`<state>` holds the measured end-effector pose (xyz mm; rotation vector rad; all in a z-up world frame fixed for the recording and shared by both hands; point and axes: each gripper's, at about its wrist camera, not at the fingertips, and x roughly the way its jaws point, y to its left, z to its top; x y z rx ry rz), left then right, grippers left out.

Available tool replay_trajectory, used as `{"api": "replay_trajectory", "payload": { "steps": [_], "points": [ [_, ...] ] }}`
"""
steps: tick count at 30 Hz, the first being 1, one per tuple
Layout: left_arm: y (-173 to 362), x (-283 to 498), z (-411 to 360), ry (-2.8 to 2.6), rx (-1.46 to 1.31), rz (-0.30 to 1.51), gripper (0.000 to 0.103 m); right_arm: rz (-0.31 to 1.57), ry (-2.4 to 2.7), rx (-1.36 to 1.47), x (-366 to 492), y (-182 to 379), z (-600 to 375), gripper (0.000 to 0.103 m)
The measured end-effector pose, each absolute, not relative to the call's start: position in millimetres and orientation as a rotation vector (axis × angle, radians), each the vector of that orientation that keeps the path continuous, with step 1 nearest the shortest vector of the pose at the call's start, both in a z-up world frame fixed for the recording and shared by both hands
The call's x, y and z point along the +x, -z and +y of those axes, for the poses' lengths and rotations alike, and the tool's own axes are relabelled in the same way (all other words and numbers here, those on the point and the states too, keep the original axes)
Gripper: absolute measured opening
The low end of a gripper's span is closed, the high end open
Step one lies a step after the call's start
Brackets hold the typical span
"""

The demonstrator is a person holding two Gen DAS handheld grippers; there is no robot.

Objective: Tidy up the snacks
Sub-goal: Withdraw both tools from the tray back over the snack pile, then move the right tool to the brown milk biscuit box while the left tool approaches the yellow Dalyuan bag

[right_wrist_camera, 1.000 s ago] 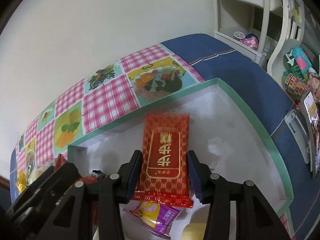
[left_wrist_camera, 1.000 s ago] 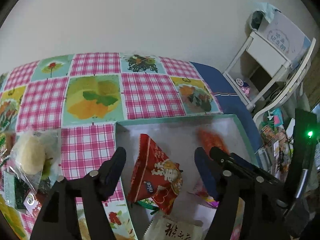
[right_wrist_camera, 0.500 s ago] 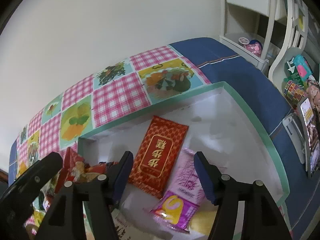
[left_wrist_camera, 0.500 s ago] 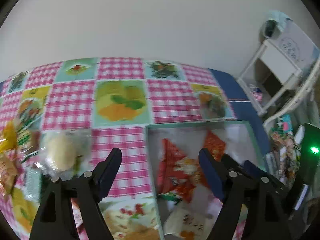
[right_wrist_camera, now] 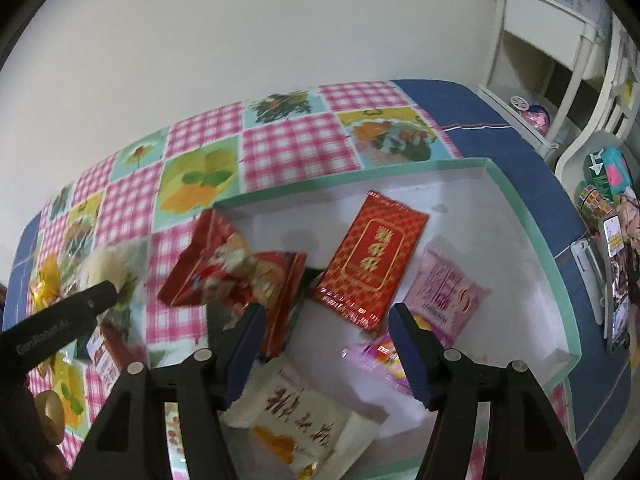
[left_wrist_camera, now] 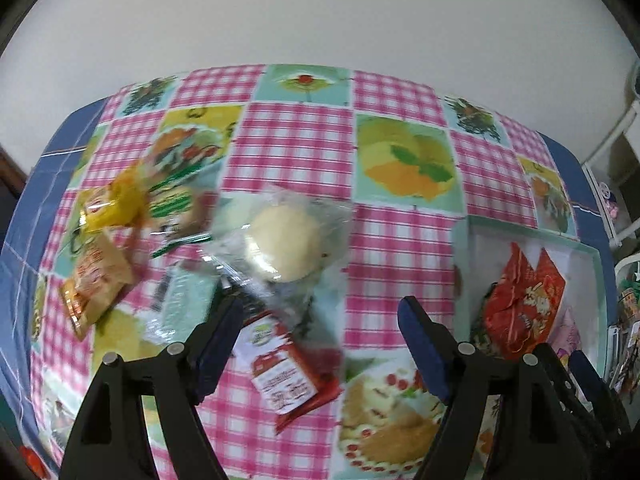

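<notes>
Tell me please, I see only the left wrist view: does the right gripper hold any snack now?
Observer: No. The right gripper is open and empty, over the box.
Operator: Where does the flat red packet with gold writing lie?
Observer: The flat red packet lies on the box floor, ahead of the fingers, untouched.
Operator: What else in the box do I miss?
Observer: A pink packet lies beside it, and a white packet at the near end.
</notes>
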<state>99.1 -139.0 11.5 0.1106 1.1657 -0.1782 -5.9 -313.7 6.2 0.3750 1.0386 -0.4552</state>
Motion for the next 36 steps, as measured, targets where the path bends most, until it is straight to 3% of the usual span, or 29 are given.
{"api": "replay_trajectory", "payload": {
  "steps": [5,12,15,28,36],
  "points": [
    [-12.8,92.1,-120.2,0.078,0.134,1.151,0.080,1.041,0.442,0.352,-6.8,-10.9,-295.5,0.069],
    [-4.5,93.3,-90.2,-0.031,0.166,1.169,0.081,1.046,0.372,0.276,7.0,-14.8,-257.7,0.093],
    [-0.9,98.7,-69.9,-0.048,0.124,1.193,0.090,1.035,0.334,0.243,15.3,-18.7,-238.8,0.103],
    [1.2,104.5,17.9,-0.203,0.011,1.206,0.101,1.014,0.175,0.186,37.3,-24.5,-167.1,0.103],
    [13.0,101.1,41.3,-0.252,-0.021,1.207,0.102,1.018,0.070,0.150,42.6,-12.5,-134.0,0.103]
  ]
}}
